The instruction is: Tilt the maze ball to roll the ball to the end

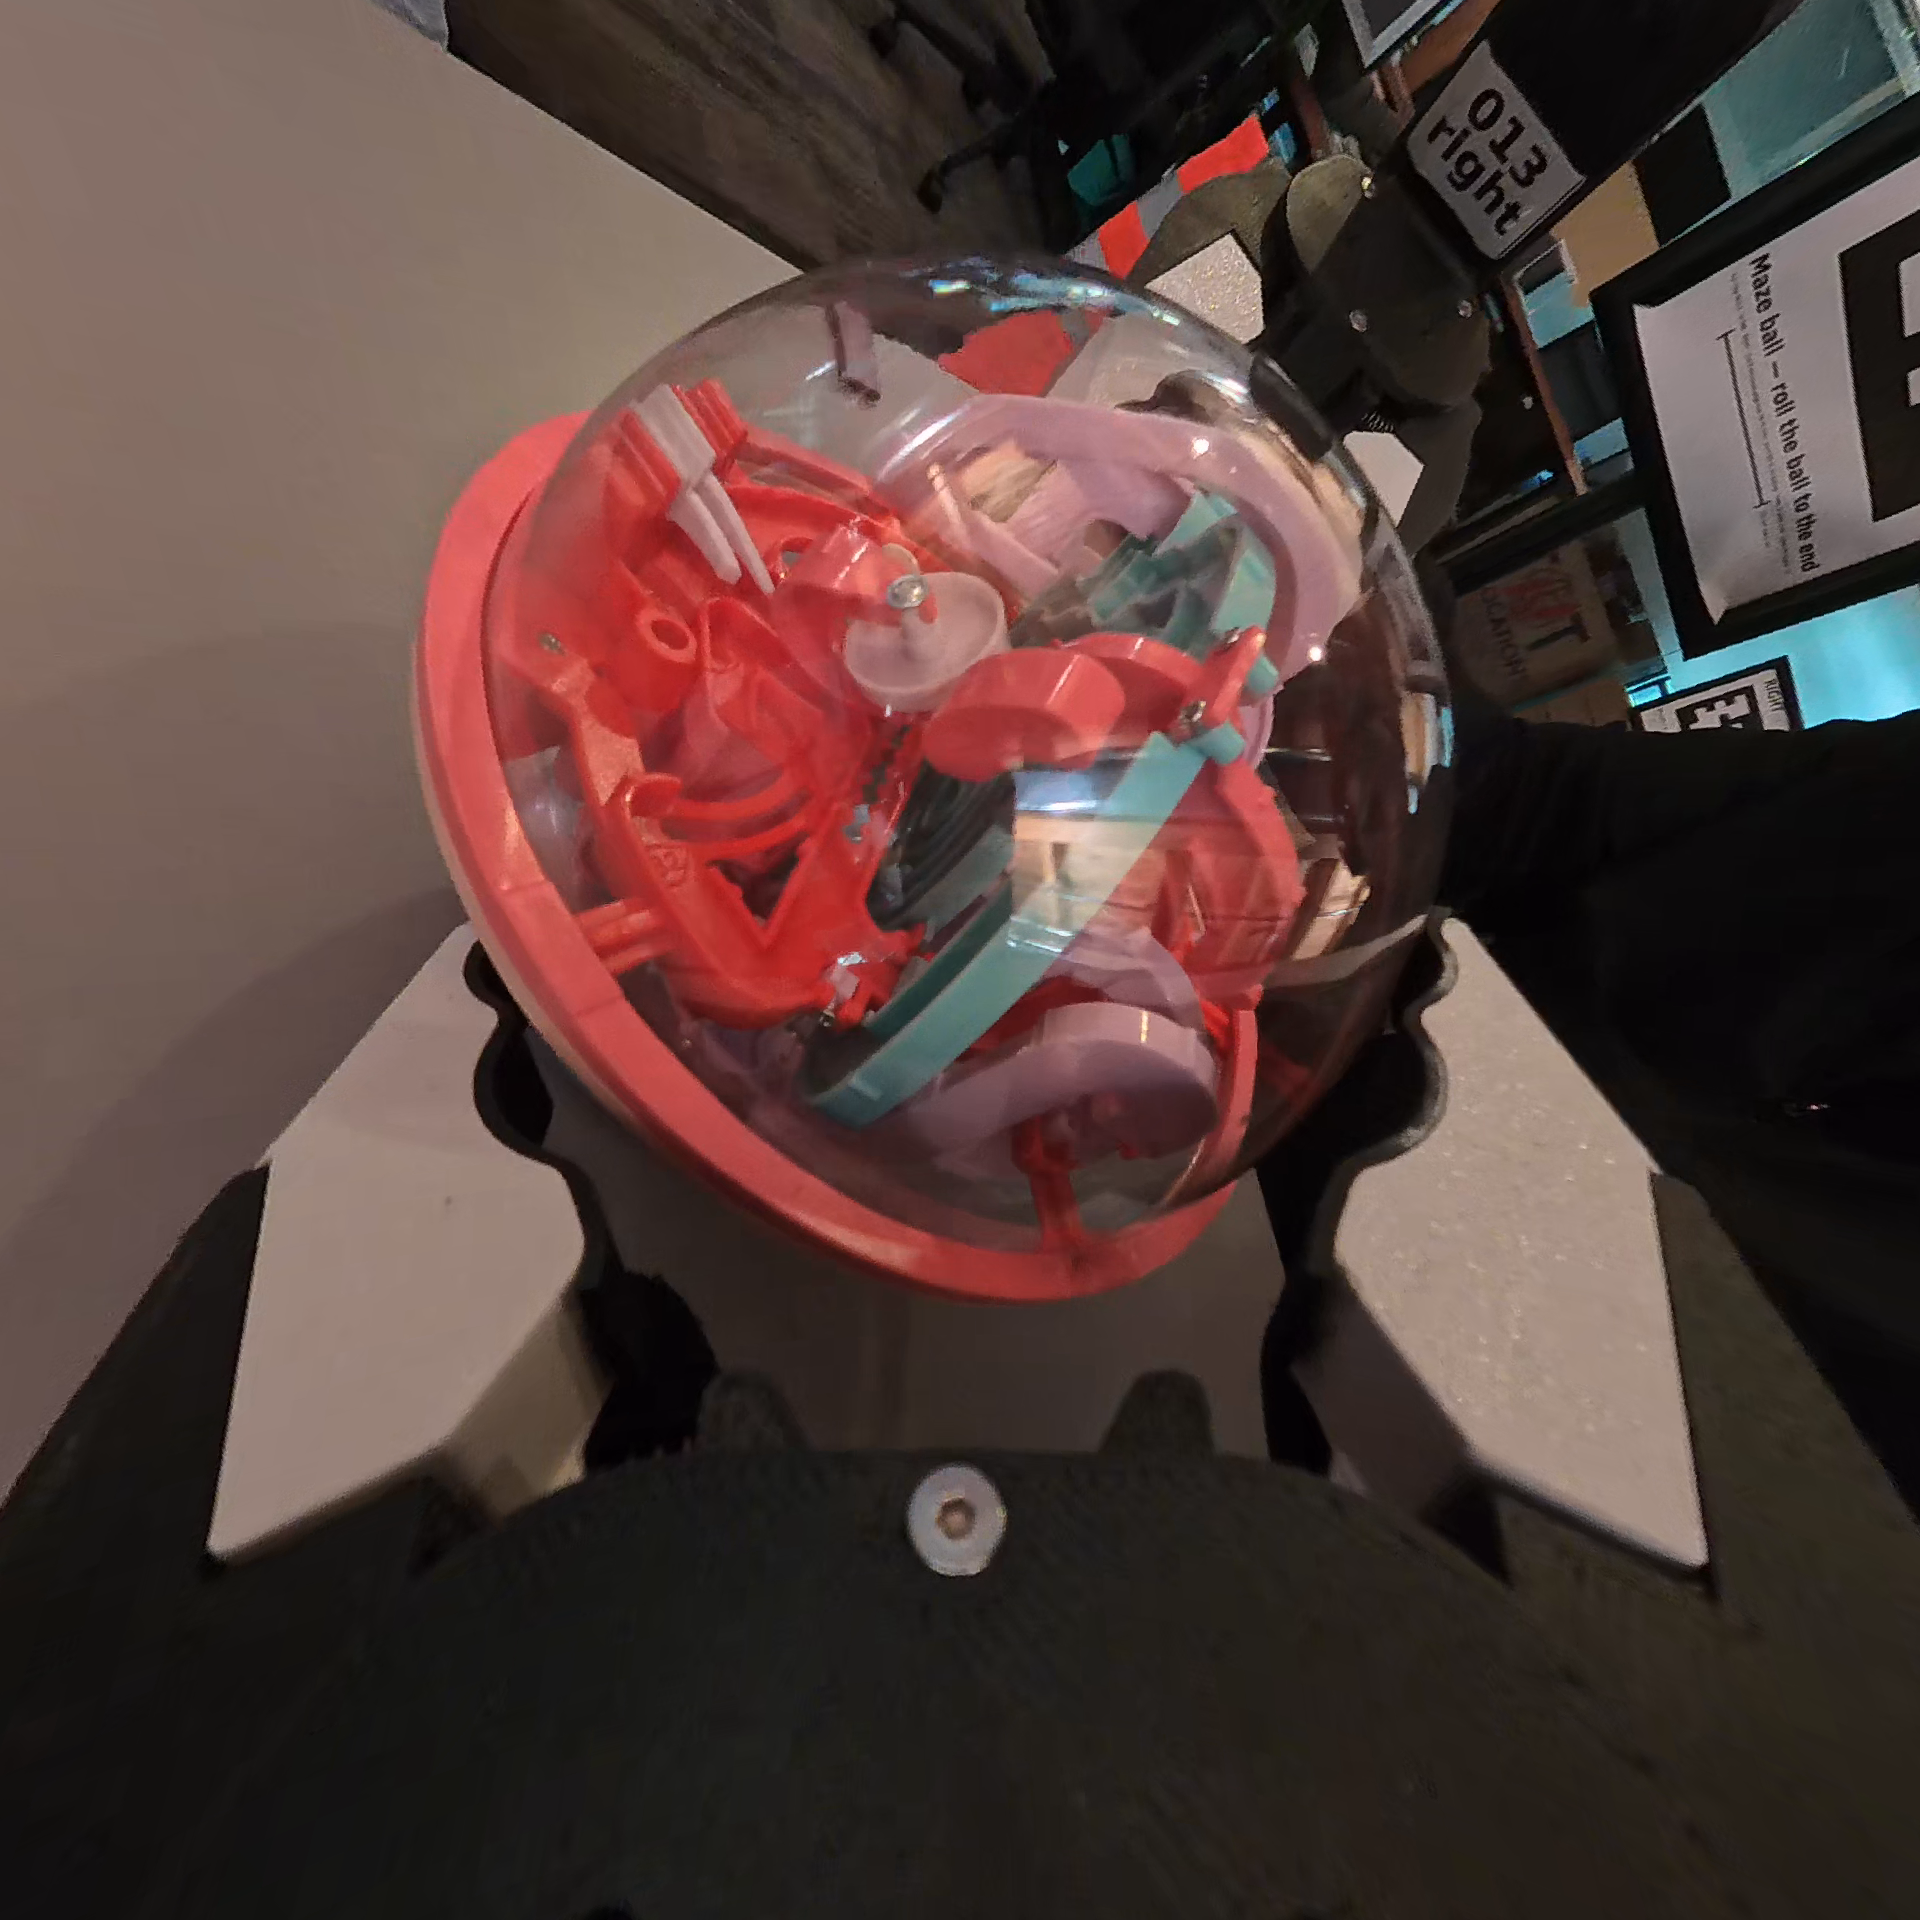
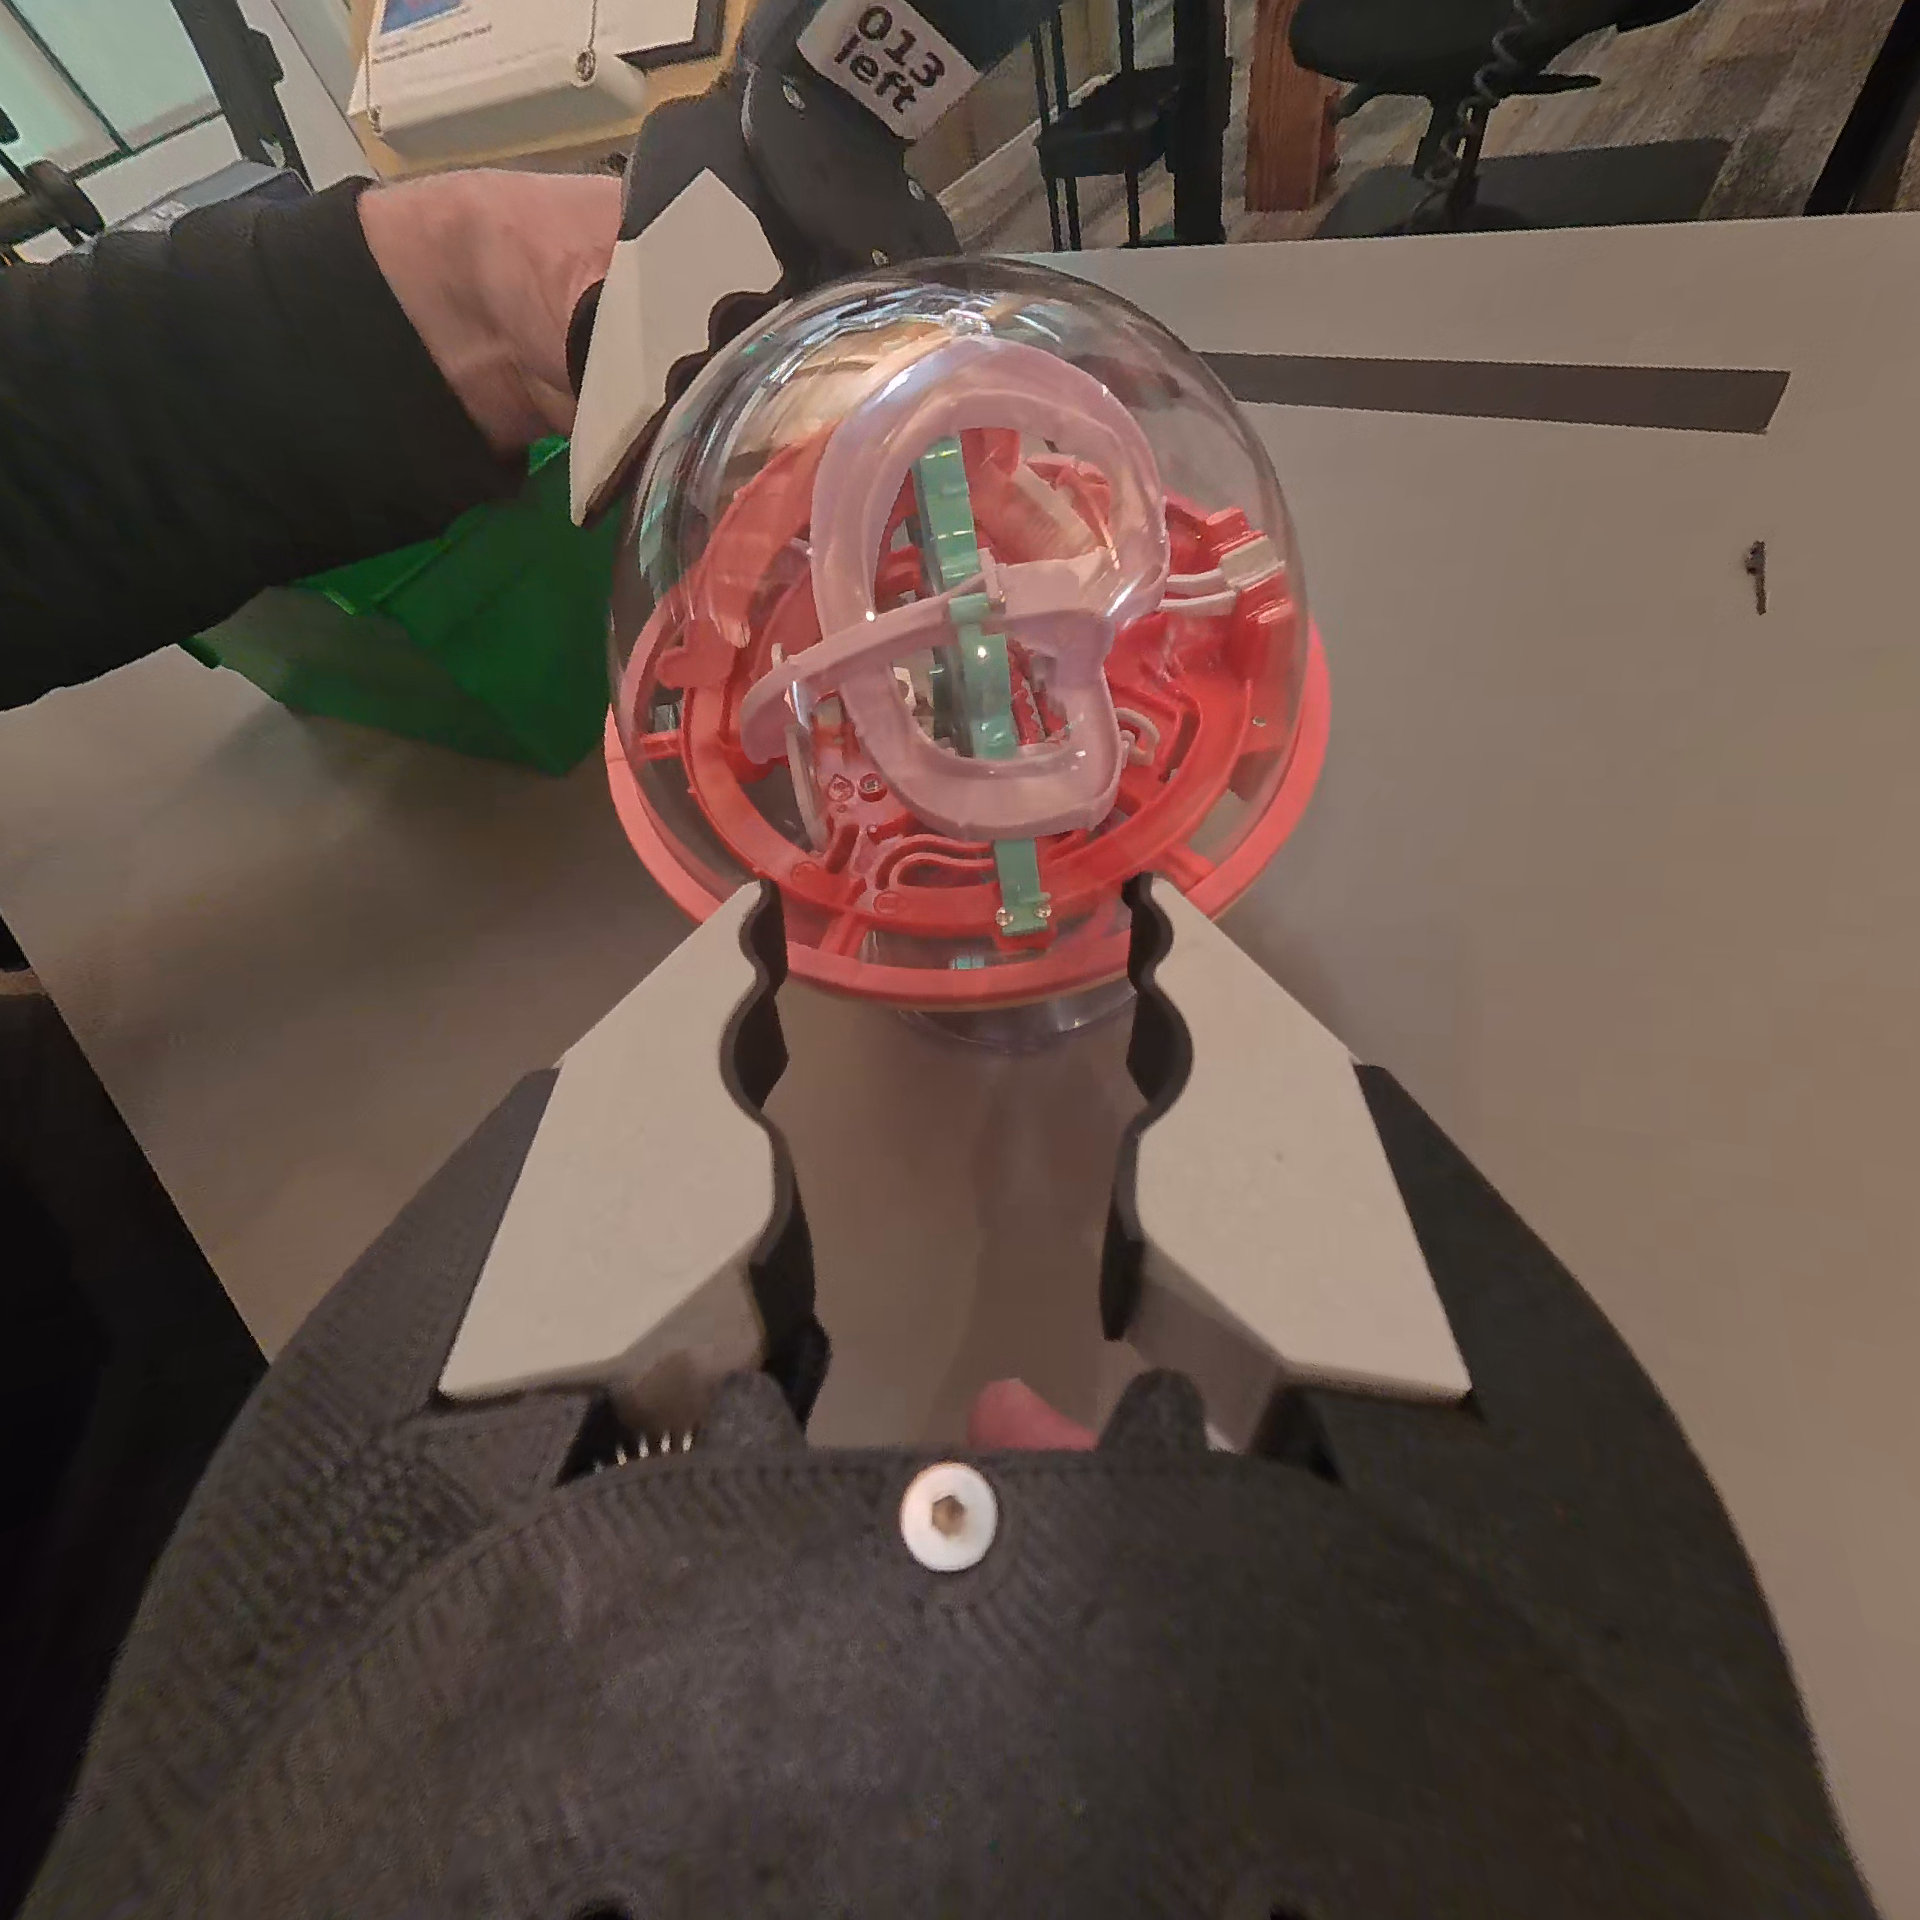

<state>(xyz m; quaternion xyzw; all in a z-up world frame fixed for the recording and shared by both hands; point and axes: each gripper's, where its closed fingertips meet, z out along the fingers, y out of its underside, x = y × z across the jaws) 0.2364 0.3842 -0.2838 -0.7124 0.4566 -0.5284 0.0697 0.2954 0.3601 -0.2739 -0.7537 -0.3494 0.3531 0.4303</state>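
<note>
- Both claws are clamped on the maze ball (image 2: 956, 623): the right claw (image 2: 951, 914) at its red rim, the left claw (image 1: 956, 987) on the opposite side.
- It is held above the table (image 2: 1558, 831).
- Small, slow tilts are advised, so the little steel ball (image 1: 906, 592) is kept on its track.

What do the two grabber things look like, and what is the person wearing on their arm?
Each gripper, left gripper and right gripper, has a rough black body with a pale round screw, two flat grey wedge-shaped fingers, and wavy black pads along the inner edges. Each carries a white label with black writing. The arm wears a long black sleeve.
</note>
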